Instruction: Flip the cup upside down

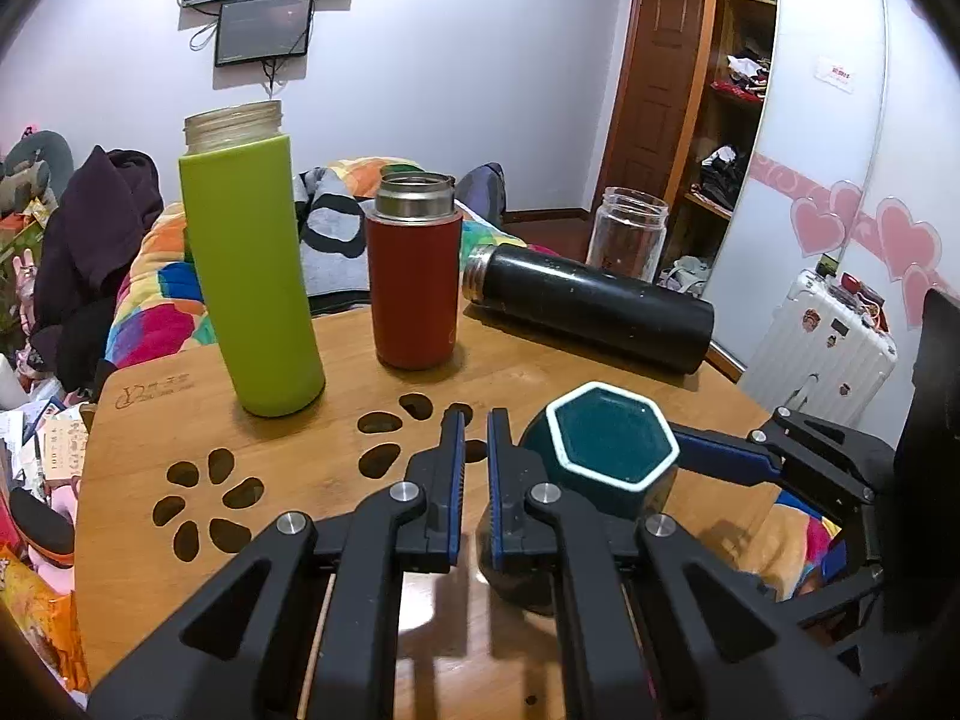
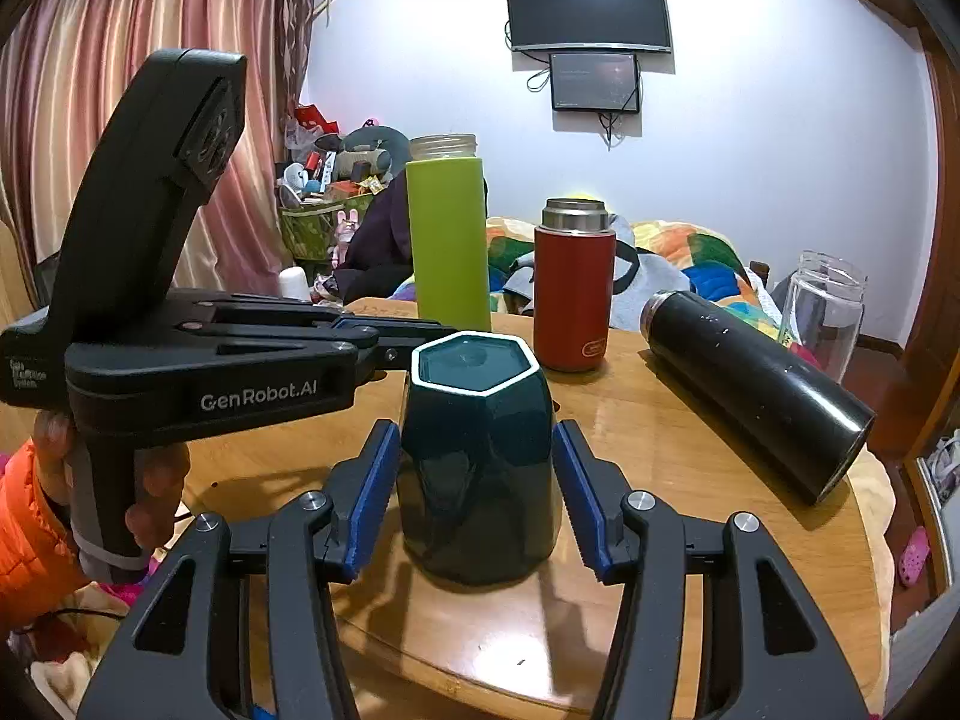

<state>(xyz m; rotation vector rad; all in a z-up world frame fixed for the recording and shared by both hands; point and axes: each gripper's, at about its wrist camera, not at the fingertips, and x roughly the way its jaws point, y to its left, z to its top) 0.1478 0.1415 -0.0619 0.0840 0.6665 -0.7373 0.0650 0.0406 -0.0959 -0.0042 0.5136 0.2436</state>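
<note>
A dark teal cup [image 2: 477, 468] with a white hexagonal edge at its top stands on the round wooden table [image 2: 690, 480]. My right gripper [image 2: 477, 498] is open, its blue-padded jaws on either side of the cup with a small gap each side. In the left wrist view the cup [image 1: 606, 450] sits just right of my left gripper [image 1: 475, 468], whose jaws stand close together with nothing between them. The right gripper's finger [image 1: 726, 459] shows behind the cup there.
A tall green bottle [image 1: 252, 276], a red flask [image 1: 414, 276], a black flask lying on its side [image 1: 594, 306] and a clear jar [image 1: 627, 234] stand at the table's far side. Flower-shaped cutouts [image 1: 210, 504] pierce the tabletop. A bed with clutter lies beyond.
</note>
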